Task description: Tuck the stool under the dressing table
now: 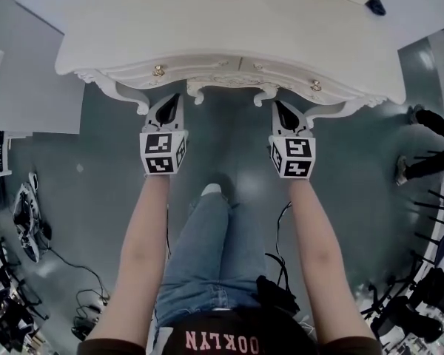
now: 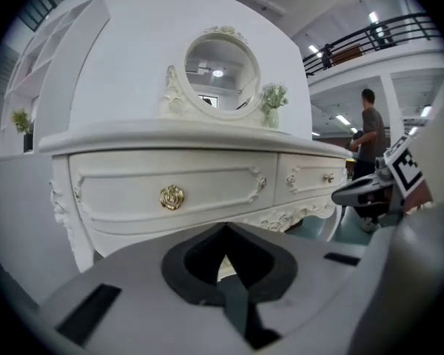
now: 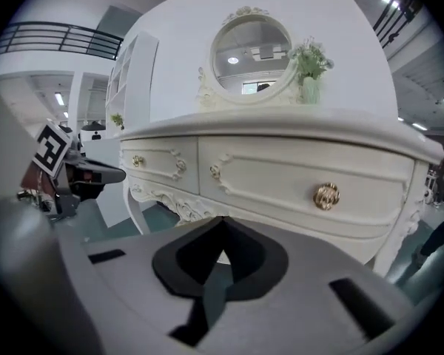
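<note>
Left hand-held gripper (image 1: 172, 100) and right hand-held gripper (image 1: 281, 106) are both fully closed with nothing between the jaws. They are held side by side over the floor (image 1: 96, 176), pointing at the carved drawer front of the white dressing table (image 1: 229, 35), near it but not touching. The dressing table stands directly ahead of the person, carrying a round mirror (image 2: 222, 65) and a small plant (image 2: 272, 97); the stool cannot be made out in any view.
</note>
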Available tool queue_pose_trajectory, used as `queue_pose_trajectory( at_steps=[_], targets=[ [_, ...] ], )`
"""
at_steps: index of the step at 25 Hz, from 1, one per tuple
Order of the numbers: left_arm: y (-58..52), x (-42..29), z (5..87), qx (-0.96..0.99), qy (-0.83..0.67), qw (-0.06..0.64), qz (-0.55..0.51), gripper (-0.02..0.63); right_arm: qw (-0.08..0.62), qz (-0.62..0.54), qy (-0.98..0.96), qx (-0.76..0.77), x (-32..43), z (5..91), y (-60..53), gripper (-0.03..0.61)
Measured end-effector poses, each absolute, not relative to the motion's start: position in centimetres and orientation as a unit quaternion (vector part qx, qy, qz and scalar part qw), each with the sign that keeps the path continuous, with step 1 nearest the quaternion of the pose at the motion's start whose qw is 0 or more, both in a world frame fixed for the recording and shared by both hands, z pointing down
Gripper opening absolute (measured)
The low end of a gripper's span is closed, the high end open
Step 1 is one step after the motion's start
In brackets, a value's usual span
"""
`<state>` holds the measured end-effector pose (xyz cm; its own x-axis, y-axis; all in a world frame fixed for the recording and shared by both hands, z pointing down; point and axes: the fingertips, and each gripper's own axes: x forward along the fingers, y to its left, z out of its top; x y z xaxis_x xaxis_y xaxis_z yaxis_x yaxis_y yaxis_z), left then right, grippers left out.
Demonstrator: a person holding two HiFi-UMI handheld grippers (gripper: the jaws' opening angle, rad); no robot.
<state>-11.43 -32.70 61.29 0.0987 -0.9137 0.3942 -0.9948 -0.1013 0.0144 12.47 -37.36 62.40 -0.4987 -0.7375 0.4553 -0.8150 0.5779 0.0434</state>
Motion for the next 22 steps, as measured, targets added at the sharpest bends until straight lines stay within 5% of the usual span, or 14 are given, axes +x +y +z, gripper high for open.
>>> queue_pose_trajectory(
  at_steps=[22],
  targets=[
    [-31.1,-10.0,36.7,0.764,-0.633,0.083,0.09,0.005,0.182,0.039,-0.869,0.459,11.9,37.8,-33.5,-0.002]
  ],
)
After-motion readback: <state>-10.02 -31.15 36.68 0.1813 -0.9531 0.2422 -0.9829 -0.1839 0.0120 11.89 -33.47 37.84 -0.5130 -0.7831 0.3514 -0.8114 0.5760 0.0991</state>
